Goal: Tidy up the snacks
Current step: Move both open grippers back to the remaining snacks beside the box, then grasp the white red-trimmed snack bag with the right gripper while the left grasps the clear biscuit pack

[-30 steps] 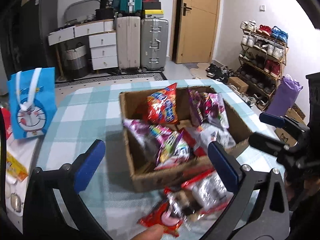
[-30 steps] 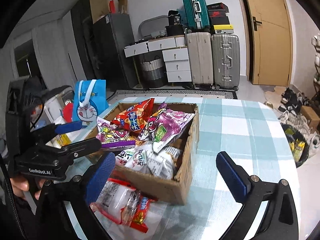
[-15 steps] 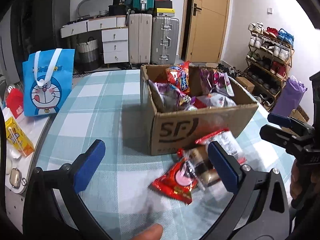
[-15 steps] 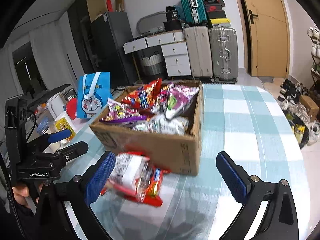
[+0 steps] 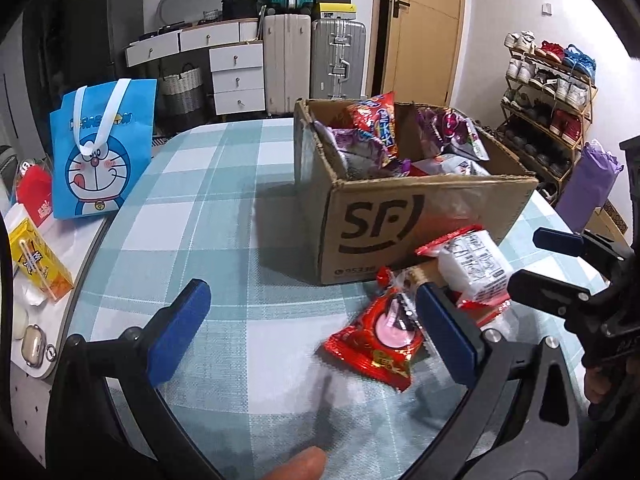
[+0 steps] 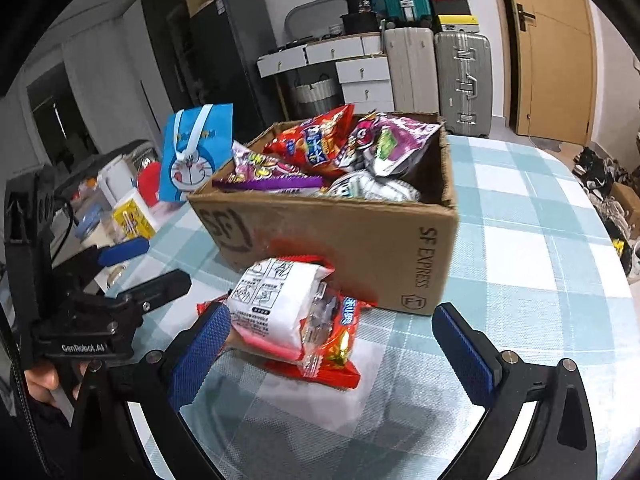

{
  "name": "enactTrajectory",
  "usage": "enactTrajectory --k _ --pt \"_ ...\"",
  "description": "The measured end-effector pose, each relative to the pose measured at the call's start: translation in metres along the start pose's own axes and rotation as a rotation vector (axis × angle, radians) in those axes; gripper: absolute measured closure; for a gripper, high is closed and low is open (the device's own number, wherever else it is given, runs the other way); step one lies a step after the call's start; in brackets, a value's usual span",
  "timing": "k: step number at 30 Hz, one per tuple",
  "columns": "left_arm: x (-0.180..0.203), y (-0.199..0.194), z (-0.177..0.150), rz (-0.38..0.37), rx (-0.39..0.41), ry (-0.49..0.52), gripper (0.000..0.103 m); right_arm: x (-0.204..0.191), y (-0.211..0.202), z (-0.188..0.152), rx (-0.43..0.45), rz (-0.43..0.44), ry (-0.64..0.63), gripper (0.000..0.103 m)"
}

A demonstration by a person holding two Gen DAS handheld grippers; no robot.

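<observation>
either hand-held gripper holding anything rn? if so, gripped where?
Nothing is held. The left hand-held gripper and right hand-held gripper are both open, fingers spread, over the table. The snack packets lie loose beside the cardboard box.

The table point(image 5: 224, 216) has a cloth of light blue and white checks. On it, toward the far right, stands an open cardboard box point(image 5: 404, 216) marked "SF". Just in front of the box, touching its near wall, lie a red snack packet point(image 5: 380, 344) and a white snack packet point(image 5: 472, 268). Far left stands a blue cartoon bag point(image 5: 100, 148).
</observation>
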State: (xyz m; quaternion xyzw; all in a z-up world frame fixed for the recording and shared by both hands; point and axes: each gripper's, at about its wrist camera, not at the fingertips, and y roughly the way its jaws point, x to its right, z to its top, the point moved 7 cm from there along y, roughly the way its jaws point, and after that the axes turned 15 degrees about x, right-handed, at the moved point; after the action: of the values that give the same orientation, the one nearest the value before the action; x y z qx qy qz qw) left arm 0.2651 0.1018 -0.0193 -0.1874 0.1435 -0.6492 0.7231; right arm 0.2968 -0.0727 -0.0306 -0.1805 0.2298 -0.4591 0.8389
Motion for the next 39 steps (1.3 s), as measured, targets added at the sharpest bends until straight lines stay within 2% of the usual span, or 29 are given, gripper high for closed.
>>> enactTrajectory --k 15,29,36,39 --pt "-0.011 0.01 -0.004 0.023 -0.021 -0.006 0.001 -0.012 0.025 -0.012 -0.035 0.011 0.054 0.001" --pt "-0.022 0.011 -0.005 0.039 -0.022 -0.024 0.001 -0.03 0.044 -0.015 -0.042 0.003 0.012 0.002" --pt "-0.018 0.009 -0.004 0.032 -0.021 -0.02 0.001 -0.039 0.052 -0.014 -0.06 0.009 -0.014 0.023" --pt "-0.018 0.007 -0.002 0.029 -0.018 -0.024 0.001 -0.042 0.051 -0.015 -0.065 0.019 -0.033 0.035"
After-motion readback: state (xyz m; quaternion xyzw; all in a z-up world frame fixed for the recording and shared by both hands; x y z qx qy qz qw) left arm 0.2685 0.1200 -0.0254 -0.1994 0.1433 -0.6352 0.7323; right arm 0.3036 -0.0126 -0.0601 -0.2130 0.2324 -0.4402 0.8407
